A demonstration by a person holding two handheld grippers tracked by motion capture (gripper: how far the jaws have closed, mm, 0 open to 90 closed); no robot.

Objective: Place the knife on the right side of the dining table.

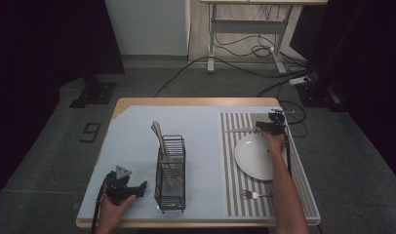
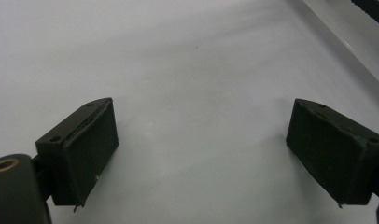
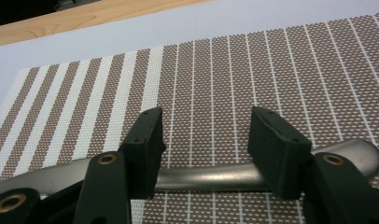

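at the near left of the table (image 1: 137, 105) we see the left gripper (image 1: 140, 187) resting low on the pale blue cover (image 1: 201, 122), its jaws spread wide with nothing between them. just to its right stands the black wire caddy (image 1: 170, 176) with utensils (image 1: 160, 139) leaning out of it. further right lies the striped placemat (image 1: 235, 165), bearing the white plate (image 1: 257, 157) and, near its front edge, a fork (image 1: 254, 195). at the mat's far side, the right gripper (image 1: 260, 128) hovers over a metal utensil handle (image 3: 211, 177) lying flat beyond the plate; its jaws stand apart, straddling the handle without pinching it.
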